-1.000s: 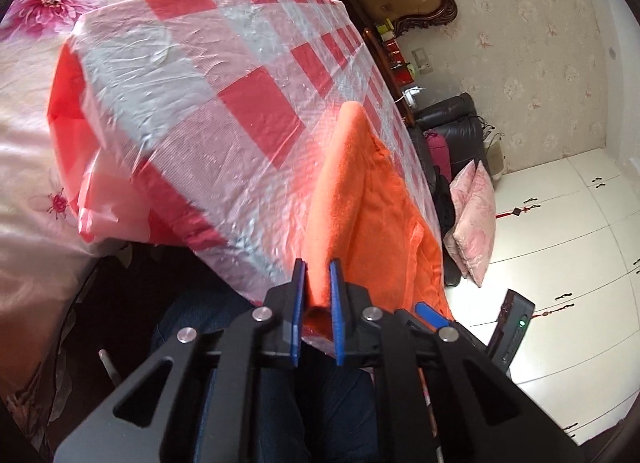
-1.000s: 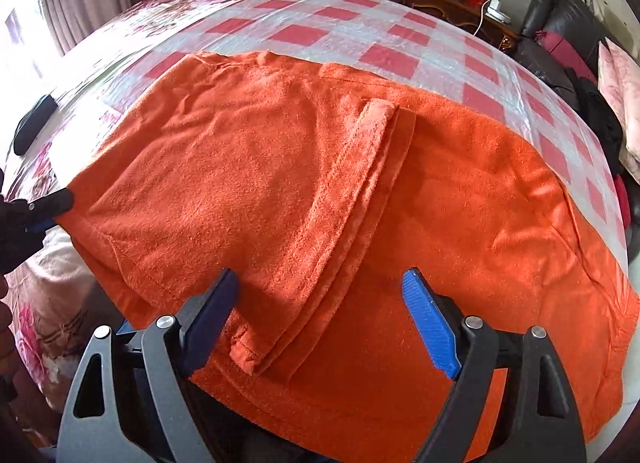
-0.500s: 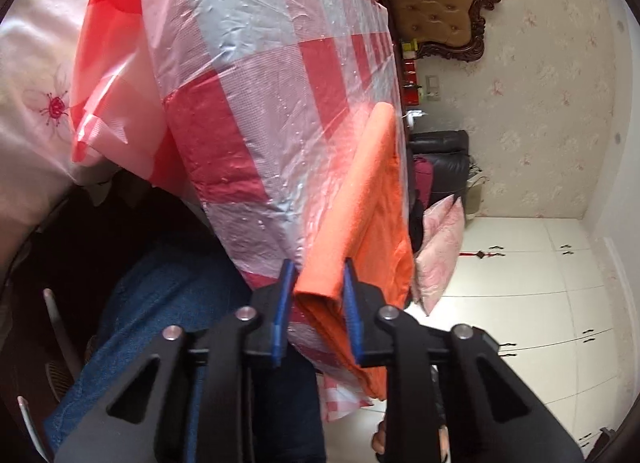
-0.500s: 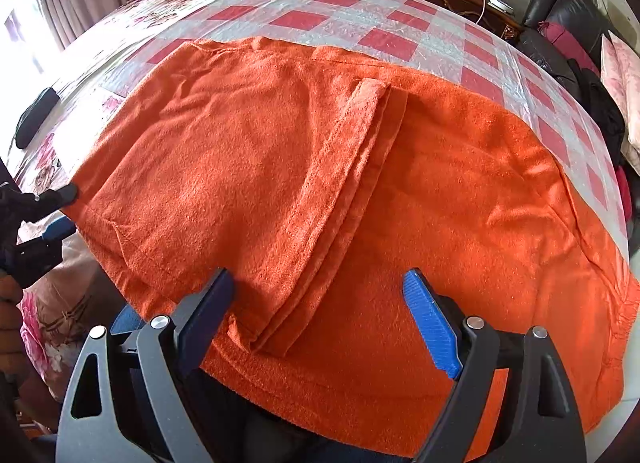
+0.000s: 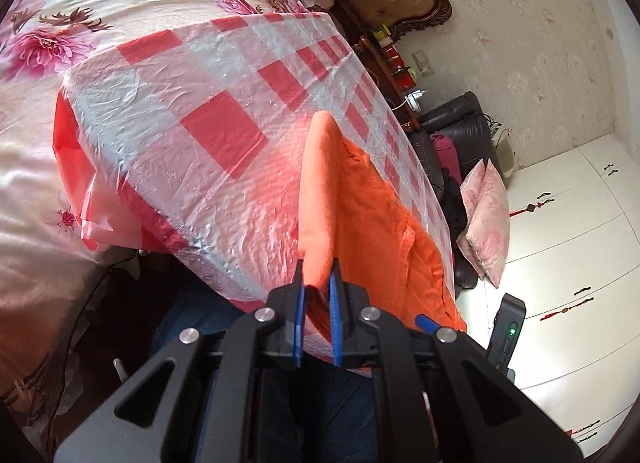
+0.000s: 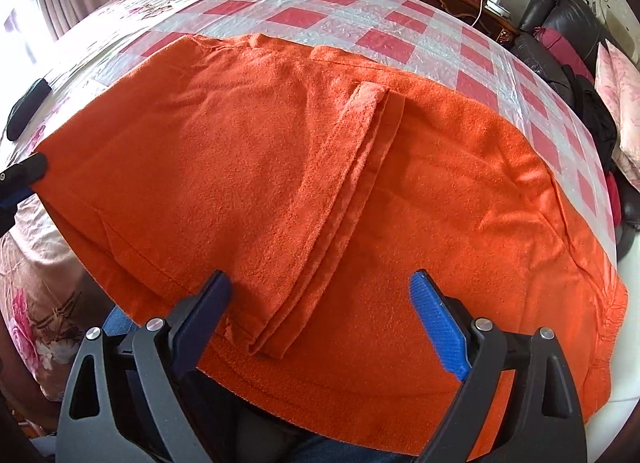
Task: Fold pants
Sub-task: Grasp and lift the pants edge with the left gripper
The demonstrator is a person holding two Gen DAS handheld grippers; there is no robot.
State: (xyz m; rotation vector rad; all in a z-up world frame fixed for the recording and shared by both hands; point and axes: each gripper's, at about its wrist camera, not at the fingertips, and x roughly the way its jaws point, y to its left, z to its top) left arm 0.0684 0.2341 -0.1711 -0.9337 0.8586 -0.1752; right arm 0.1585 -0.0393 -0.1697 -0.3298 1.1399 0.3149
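Left wrist view: left claw (image 5: 317, 283) clenched on a corner of the orange pants (image 5: 372, 215), lifted off the checked sheet (image 5: 224, 115). Right wrist view: right claw (image 6: 320, 303) released, hovering over pants spread across the bed (image 6: 52, 271) — one flap laid over, most folding likely left.

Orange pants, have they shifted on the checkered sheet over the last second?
Yes. The orange pants slid toward the sheet's near edge, exposing more checks beyond.
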